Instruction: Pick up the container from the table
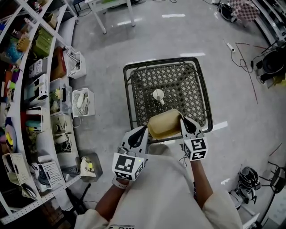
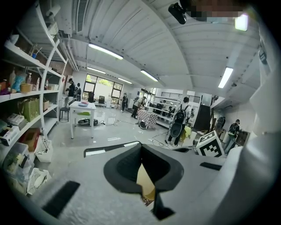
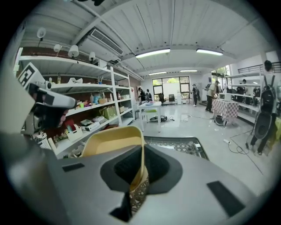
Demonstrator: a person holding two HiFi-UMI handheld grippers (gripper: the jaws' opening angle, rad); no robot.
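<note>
Tan plastic container (image 1: 164,124), open-topped w/ a woven pattern low on its wall, hangs over the near edge of the dark mesh-top desk (image 1: 178,80), raised off the top and carried btwn the two grippers. L gripper (image 1: 143,132) is at the container's left end, on the near side of the desk; its view shows the fingers closed on a thin tan strip of the container wall. R gripper (image 1: 183,120) is at the container's right end, also over the desk's near edge; in its view the fingers are clamped on the rim and wall, w/ the open mouth of the container spreading to the left of them. A small white object (image 1: 158,94) sits near the middle of the desk, beyond the container; what it is can't be told. White shelves (image 1: 40,89) packed w/ boxes and bins stand left of the desk, and a white table (image 1: 109,6) stands on the grey floor past the desk's far side.
</note>
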